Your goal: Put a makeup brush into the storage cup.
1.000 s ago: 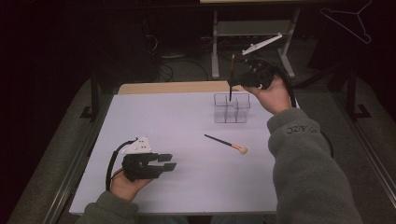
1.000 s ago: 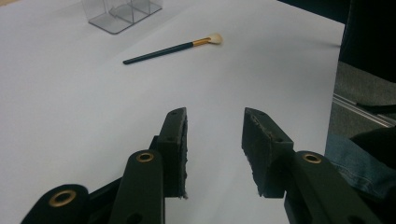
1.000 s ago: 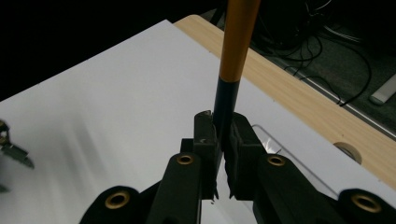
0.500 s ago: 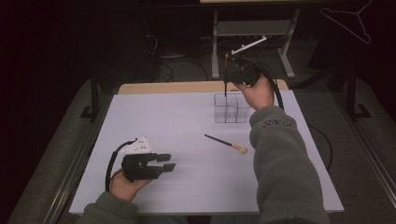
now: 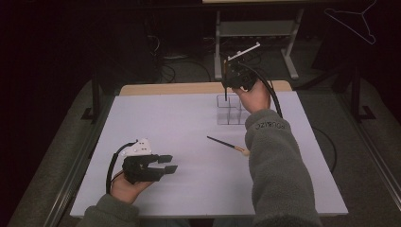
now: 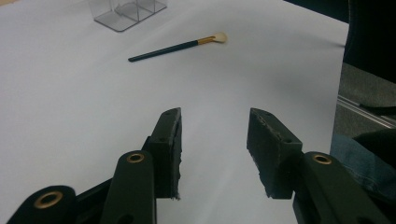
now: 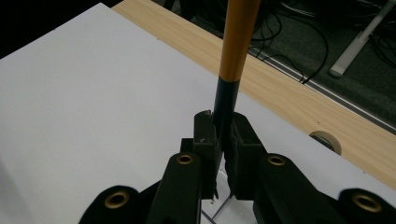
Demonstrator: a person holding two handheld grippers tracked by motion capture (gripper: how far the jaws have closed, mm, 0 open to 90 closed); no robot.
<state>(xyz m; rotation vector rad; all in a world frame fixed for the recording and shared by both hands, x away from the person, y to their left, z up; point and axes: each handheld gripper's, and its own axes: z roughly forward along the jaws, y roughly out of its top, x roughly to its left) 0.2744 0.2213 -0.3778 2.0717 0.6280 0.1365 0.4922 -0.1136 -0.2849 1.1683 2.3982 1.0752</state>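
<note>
While the right gripper (image 5: 226,84) hangs over the clear organizer (image 5: 231,109) at abt 1 o'clock on the white table (image 5: 161,118), its jaws are clenched on a brush (image 7: 229,70), dark handle pinched between the pads, gold ferrule rising above them, so the brush stands near vertical w/ its handle end pointing down. That upright hold makes sense to me: the box has narrow compartments open at the top, so a long thin thing probably has to go in end first. From the high view the handle tip sits at or just inside the organizer's back left corner, tho the dim light and clear walls leave me unsure whether it's past the rim yet. A second brush (image 5: 228,144) lies flat on the table at abt 3 o'clock from centre, just this side of the organizer, dark handle toward the left, pale bristles by the person's right sleeve (image 5: 279,165), likely next in line. The left gripper (image 5: 168,163) rests low at abt 7 o'clock, well apart from all that; its jaws have just been opening, nothing between them, bare table in the gap, and they point toward the lying brush, prob readying for it.
</note>
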